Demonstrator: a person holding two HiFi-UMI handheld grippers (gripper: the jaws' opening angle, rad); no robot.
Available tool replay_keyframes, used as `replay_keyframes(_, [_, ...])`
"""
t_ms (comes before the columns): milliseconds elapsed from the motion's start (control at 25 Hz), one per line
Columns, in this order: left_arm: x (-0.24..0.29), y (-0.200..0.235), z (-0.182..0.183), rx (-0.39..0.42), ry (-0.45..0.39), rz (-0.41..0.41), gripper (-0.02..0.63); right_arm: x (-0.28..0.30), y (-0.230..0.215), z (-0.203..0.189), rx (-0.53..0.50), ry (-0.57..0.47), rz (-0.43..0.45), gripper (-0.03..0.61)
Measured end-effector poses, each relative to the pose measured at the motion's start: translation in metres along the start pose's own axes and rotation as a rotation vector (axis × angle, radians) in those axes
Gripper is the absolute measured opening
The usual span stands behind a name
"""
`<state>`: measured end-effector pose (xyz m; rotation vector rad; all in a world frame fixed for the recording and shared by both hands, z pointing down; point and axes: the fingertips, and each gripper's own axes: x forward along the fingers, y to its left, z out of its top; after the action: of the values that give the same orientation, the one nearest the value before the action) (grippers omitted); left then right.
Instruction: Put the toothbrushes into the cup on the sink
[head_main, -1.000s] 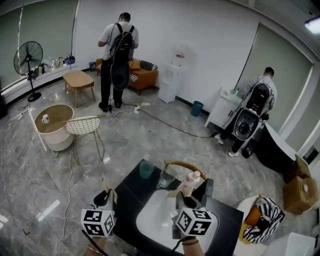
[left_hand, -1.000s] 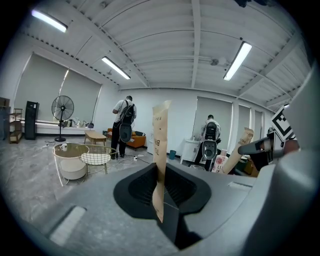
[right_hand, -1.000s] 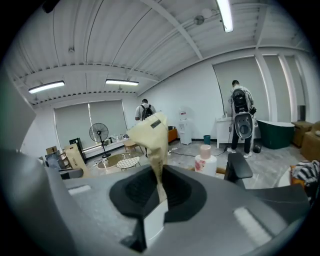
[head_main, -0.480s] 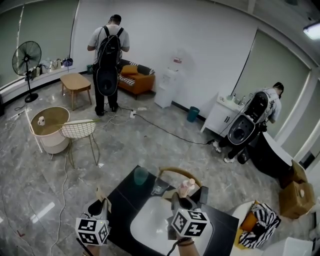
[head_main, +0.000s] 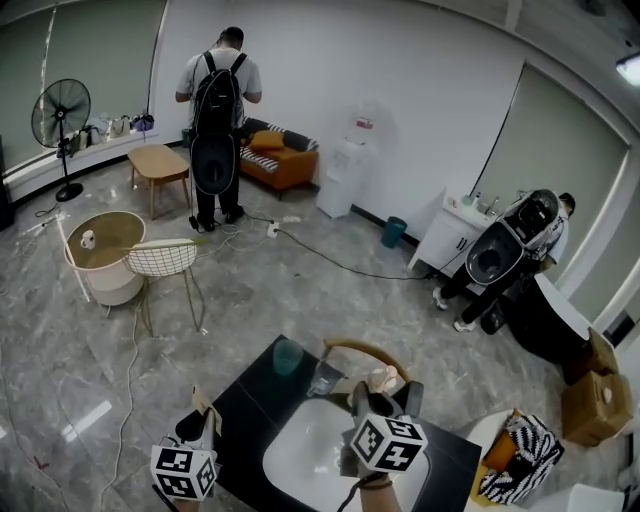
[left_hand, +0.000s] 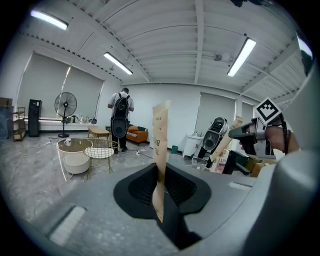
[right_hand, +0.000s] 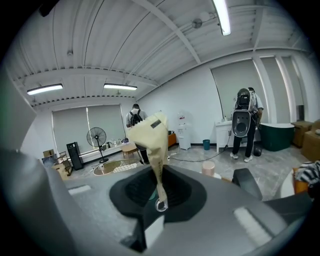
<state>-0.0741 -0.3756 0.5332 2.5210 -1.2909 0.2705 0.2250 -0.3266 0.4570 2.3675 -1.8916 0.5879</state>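
The left tongs (left_hand: 162, 192) are pinched narrow on a toothbrush in a flat paper sleeve (left_hand: 160, 140). The sleeve stands upright out of the jaws, just left of the sink (head_main: 300, 460) and over the near-left edge of the black counter (head_main: 250, 400). The right tongs (right_hand: 157, 192) are also closed down, on a crumpled paper wrapper (right_hand: 150, 135) that bunches out above the jaws. Whatever is inside the wrapper I can't make out. These tongs hover over the far rim of the sink.

Just beyond the sink's far rim, a clear glass (head_main: 326, 380) stands on the counter. A green cup (head_main: 288, 356) stands a little farther back, at the sink's far-left corner, with neither bundle in it. A curved wooden chair back (head_main: 345, 350) rises right behind the counter, past the sink. To the right of the sink lies a black-and-white patterned bag (head_main: 520, 445).

Farther out from the sink, to the left across the marble floor, are a wire chair (head_main: 165, 255) and a round table (head_main: 105, 235). Well beyond the sink to the right, a person (head_main: 505, 265) bends at a white cabinet. Farthest from the sink, by the back wall, another person with a backpack (head_main: 215, 110) stands facing away near an orange sofa (head_main: 275, 160). A standing fan (head_main: 58, 115) is off to their left.
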Motion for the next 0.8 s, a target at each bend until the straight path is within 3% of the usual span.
replay_keyframes(800, [0.001, 0.013, 0.005, 0.032, 0.002, 0.029, 0.049, 0.047, -0.007, 0.001, -0.008, -0.003, -0.034, 0.037])
